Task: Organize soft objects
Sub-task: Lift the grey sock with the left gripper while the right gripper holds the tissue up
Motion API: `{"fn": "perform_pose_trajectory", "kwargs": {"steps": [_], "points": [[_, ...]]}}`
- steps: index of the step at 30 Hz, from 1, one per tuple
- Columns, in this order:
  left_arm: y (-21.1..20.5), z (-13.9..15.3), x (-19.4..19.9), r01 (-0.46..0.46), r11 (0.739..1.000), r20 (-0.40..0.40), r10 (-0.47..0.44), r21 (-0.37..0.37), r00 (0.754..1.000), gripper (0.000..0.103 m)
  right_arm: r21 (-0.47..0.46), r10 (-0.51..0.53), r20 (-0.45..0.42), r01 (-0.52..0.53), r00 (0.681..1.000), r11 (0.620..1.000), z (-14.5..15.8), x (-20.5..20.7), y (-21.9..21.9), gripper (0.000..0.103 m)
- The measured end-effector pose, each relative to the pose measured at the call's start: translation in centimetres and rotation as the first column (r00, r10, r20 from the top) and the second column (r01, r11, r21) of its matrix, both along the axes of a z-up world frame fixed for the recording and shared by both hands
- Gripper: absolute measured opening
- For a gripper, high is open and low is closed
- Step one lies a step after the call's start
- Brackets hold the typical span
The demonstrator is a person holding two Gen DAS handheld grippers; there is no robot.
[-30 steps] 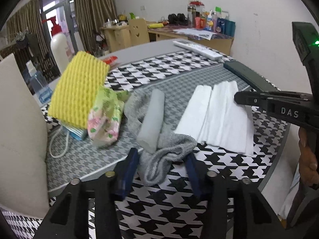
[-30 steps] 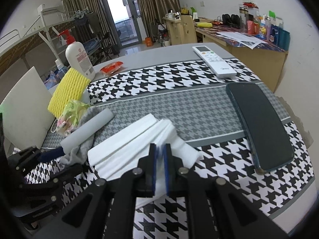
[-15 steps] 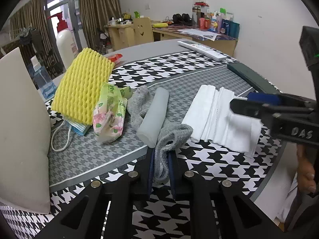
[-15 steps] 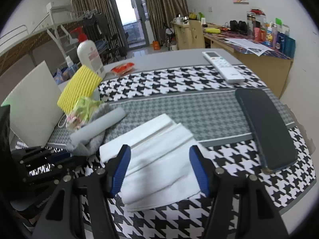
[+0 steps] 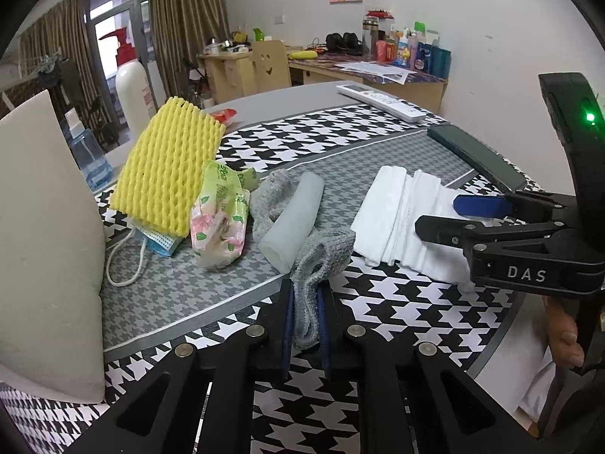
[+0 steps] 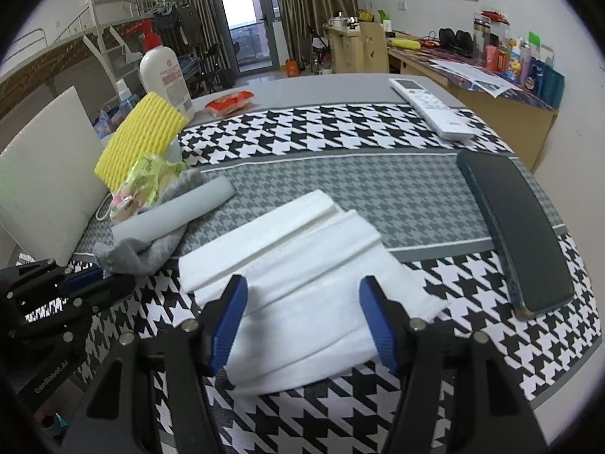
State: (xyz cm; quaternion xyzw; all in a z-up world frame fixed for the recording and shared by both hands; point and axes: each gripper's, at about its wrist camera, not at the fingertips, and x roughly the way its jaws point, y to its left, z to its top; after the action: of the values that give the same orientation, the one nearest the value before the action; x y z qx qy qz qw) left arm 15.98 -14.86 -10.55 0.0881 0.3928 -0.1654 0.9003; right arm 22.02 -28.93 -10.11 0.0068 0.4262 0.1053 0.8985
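Grey knitted sock lies at the near edge of the desk on its houndstooth cloth, its near end clenched between the blue pads of the left tool, with a pale grey foam roll resting across it. Just beside it the folded white cloth lies flat, and the right tool hangs over its near part with its 2 fingers spread apart, released, nothing pinched between them. Beyond the sock a yellow foam net leans over a flowered tissue pack.
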Motion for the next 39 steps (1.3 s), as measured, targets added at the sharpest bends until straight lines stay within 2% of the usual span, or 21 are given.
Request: {"fn": "perform_pose_trajectory", "kwargs": {"steps": [4, 8, 10, 12, 14, 17, 30, 39], "points": [[0.2, 0.3, -0.1, 0.008, 1.0, 0.01, -0.008, -0.01, 1.0, 0.01, -0.068, 0.0, 0.009, 0.001, 1.0, 0.998, -0.2, -0.1, 0.9, 0.066], [0.4, 0.8, -0.3, 0.016, 1.0, 0.028, -0.016, -0.017, 0.999, 0.01, -0.091, -0.006, 0.009, 0.007, 1.0, 0.996, -0.2, -0.1, 1.1, 0.065], [0.5, 1.2, -0.3, 0.02, 1.0, 0.036, -0.02, -0.024, 0.999, 0.01, -0.097, -0.003, 0.013, 0.004, 1.0, 0.995, -0.1, -0.1, 1.2, 0.055], [0.5, 1.5, -0.2, 0.024, 0.999, 0.043, -0.022, -0.029, 0.999, 0.01, -0.097, 0.005, 0.011, -0.004, 1.0, 0.995, 0.0, -0.2, 1.4, 0.035], [0.7, 1.8, -0.2, 0.023, 0.999, 0.054, -0.021, -0.035, 0.998, 0.01, -0.092, 0.011, 0.008, -0.01, 1.0, 0.996, 0.1, -0.2, 1.5, 0.021], [1.0, 2.3, -0.1, 0.021, 0.999, 0.065, -0.018, -0.046, 0.998, 0.01, -0.068, 0.006, 0.0, -0.006, 1.0, 0.998, 0.1, 0.0, 1.3, 0.011], [1.7, 6.0, -0.3, 0.012, 0.997, 0.168, 0.002, -0.08, 0.986, 0.009, 0.01, -0.008, 0.108, 0.007, 0.994, 1.0, 3.7, -0.9, 0.8, 0.009], [2.6, 9.3, -0.9, -0.008, 0.995, 0.263, 0.034, -0.099, 0.964, 0.009, 0.032, -0.001, 0.169, -0.005, 0.986, 0.999, 5.7, -1.5, 0.8, 0.009]]}}
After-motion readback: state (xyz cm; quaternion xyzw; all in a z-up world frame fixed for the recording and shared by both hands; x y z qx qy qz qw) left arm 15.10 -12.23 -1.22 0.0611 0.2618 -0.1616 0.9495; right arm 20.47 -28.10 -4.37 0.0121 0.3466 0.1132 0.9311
